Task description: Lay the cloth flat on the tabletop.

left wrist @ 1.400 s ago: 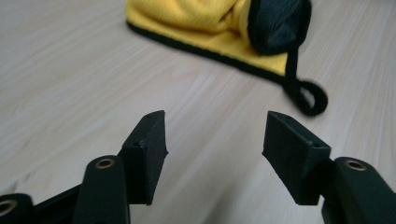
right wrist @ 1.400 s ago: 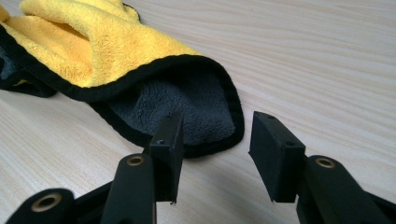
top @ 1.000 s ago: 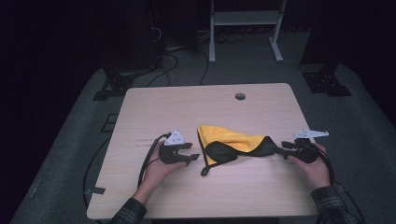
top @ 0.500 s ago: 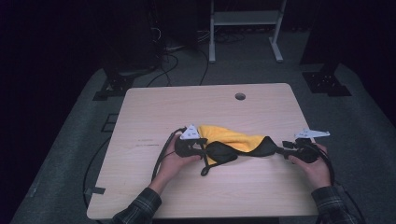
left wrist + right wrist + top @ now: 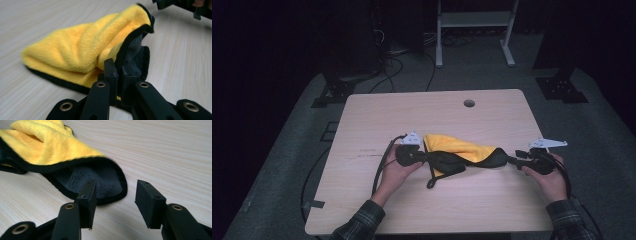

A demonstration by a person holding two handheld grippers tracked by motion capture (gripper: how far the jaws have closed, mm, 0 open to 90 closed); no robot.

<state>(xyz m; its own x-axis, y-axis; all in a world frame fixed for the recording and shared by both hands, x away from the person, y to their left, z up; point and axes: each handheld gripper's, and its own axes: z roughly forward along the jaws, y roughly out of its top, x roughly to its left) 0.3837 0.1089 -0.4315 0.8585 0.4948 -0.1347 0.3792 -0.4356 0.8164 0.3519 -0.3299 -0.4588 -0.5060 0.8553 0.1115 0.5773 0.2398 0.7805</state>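
A yellow cloth (image 5: 462,149) with a black hem and a dark grey underside lies crumpled at the middle of the wooden table (image 5: 412,115). My left gripper (image 5: 424,159) holds the cloth's left end. Its jaws have just been closing and now pinch the black hem and grey fold of the cloth (image 5: 82,50) between the left gripper's (image 5: 120,65) pads. My right gripper (image 5: 513,161) sits at the cloth's right end. The right gripper (image 5: 115,192) stands open, with the rounded grey corner of the cloth (image 5: 50,147) just ahead of its left jaw and apart from it.
A round hole (image 5: 469,103) is cut in the table near its far edge. The left gripper's black cable (image 5: 382,167) trails over the front left. On the dark floor behind stand a white frame (image 5: 472,20) and black stand feet (image 5: 562,87).
My left gripper moved right to the cloth's left end and shut on its hem. The right gripper kept its place and its opening.
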